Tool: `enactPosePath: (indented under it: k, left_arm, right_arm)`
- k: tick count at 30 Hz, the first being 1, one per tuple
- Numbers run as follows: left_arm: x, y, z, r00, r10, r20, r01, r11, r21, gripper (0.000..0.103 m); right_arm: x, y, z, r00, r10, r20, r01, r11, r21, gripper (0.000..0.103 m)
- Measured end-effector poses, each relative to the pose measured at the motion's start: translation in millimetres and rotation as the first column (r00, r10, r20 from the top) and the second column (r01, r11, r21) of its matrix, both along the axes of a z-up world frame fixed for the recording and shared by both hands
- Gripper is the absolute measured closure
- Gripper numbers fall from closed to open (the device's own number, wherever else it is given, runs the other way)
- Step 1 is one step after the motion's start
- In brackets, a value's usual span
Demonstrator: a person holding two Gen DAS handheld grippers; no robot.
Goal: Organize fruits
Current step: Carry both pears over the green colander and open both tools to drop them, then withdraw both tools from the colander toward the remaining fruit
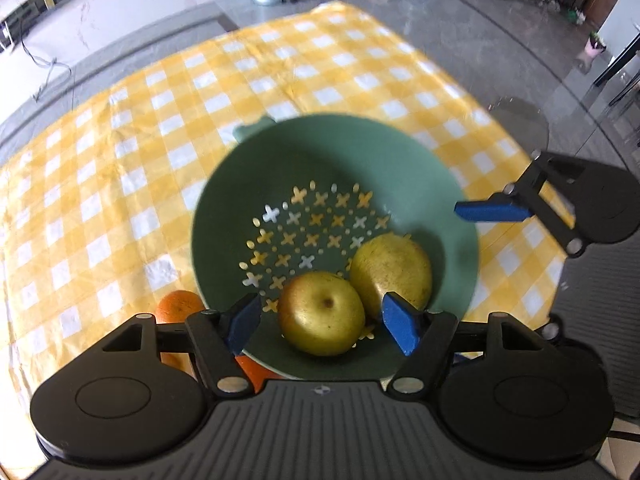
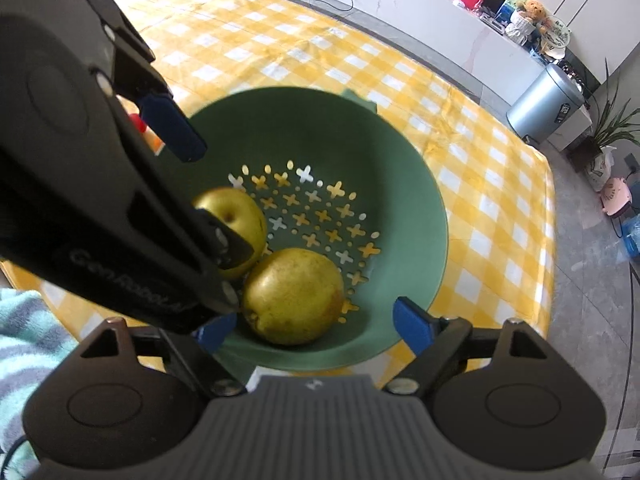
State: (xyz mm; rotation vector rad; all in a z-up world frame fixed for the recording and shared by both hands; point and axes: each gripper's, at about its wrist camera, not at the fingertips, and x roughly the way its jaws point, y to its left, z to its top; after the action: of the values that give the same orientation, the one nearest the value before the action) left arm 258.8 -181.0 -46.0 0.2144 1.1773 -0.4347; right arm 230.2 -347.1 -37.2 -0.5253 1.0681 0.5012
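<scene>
Black left tongs, "GenRobot" lettering on body

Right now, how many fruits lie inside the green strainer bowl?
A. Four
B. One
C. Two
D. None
C: two yellow-green fruits, one beside the other, rest on the perforated bottom of the green strainer bowl, while an orange lies outside its rim on the checked cloth; both the left gripper and the right gripper hang open above the bowl, holding nothing.
</scene>
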Motion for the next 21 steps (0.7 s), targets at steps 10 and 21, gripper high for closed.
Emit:
enactPosePath:
  k: [10, 21]
  left_arm:
    - [-58.8, 46.7, 47.2, 0.968, 0.075, 0.240, -0.075, 0.997, -0.008, 0.021]
    - [-125.4, 114.0, 69.9, 0.929, 0.165, 0.331, -0.155, 0.986, -0.055, 0.021]
  right_arm:
    - [-39.7, 8.6, 25.4, 0.979, -0.157, 0.129, 0.155, 0.987, 0.028, 0.020]
    - [-95.1, 19.8, 29.0, 0.924, -0.379, 0.046, 0.334, 0.860, 0.386, 0.020]
